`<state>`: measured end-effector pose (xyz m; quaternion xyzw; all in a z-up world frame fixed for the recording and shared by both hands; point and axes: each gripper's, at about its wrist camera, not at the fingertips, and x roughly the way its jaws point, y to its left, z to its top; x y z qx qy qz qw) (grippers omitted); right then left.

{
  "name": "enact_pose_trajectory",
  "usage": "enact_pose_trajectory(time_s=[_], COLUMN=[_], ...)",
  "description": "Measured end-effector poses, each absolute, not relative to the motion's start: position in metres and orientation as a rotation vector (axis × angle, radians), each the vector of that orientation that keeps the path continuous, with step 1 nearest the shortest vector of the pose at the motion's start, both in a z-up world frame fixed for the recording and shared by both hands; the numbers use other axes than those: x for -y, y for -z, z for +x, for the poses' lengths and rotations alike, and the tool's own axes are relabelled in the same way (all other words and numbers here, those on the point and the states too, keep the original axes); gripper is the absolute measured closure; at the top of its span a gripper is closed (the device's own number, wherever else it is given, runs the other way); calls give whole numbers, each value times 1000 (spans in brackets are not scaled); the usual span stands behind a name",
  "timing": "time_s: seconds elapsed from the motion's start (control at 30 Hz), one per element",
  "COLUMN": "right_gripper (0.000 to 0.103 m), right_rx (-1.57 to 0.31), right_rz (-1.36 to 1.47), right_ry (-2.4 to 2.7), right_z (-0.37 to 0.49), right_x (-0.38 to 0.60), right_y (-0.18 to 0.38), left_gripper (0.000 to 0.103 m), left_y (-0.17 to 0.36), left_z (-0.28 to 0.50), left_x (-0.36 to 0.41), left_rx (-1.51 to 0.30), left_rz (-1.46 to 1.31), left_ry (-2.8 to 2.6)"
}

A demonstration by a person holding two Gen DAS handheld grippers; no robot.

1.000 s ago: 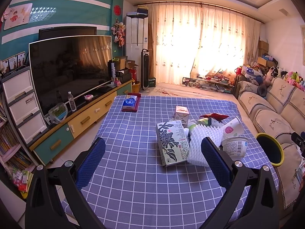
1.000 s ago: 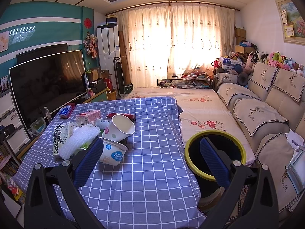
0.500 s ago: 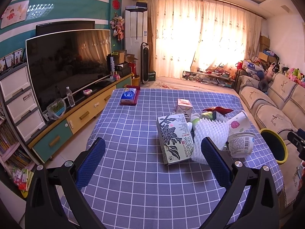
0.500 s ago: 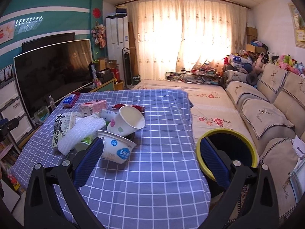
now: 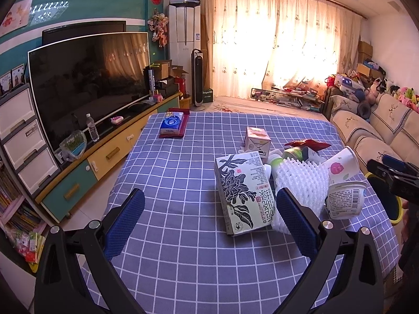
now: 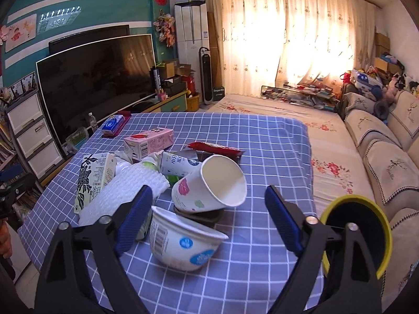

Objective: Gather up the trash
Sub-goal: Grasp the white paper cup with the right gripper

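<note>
A pile of trash lies on the blue checked tablecloth (image 5: 170, 178): a floral carton (image 5: 242, 192), white foam netting (image 5: 301, 180), a white yogurt tub (image 6: 180, 243), a paper cup (image 6: 209, 185) on its side, a pink carton (image 6: 149, 144) and a red wrapper (image 6: 214, 147). My right gripper (image 6: 208, 221) is open, its fingers either side of the tub and cup. My left gripper (image 5: 209, 219) is open and empty, short of the floral carton. A yellow-rimmed black bin (image 6: 358, 230) stands off the table's right edge.
A tissue pack on a red tray (image 5: 172, 124) sits at the table's far left. A TV (image 5: 86, 81) on a low cabinet runs along the left wall. A sofa (image 6: 387, 157) lines the right side. A floral mat (image 6: 324, 128) covers the floor beyond the table.
Both grippers have moved forward towards the trash pile. The right gripper has swung left, so the tub and cup now lie between its fingers and the bin sits to its right.
</note>
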<state>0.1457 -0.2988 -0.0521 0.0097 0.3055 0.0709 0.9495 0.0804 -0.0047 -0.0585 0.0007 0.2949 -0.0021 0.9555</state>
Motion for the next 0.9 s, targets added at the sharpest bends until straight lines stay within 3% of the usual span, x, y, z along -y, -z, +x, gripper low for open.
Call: enact_pose_trajectory(time_s=[0.37, 0.4, 0.5, 0.9], right_gripper=[75, 86, 96, 96], right_rx=[-747, -750, -755, -663], right_rz=[64, 74, 91, 149], right_ry=[-234, -248, -276, -324], right_z=[211, 213, 212, 163], right_x=[298, 298, 297, 323], right_y=[75, 75, 73, 30], left_gripper=[4, 4, 4, 4], left_y=[71, 72, 75, 74], left_z=[109, 112, 119, 132], left_x=[13, 14, 16, 39], left_rx=[-625, -628, -640, -635], left_rz=[-1, -2, -3, 20], left_ry=[25, 28, 38, 101])
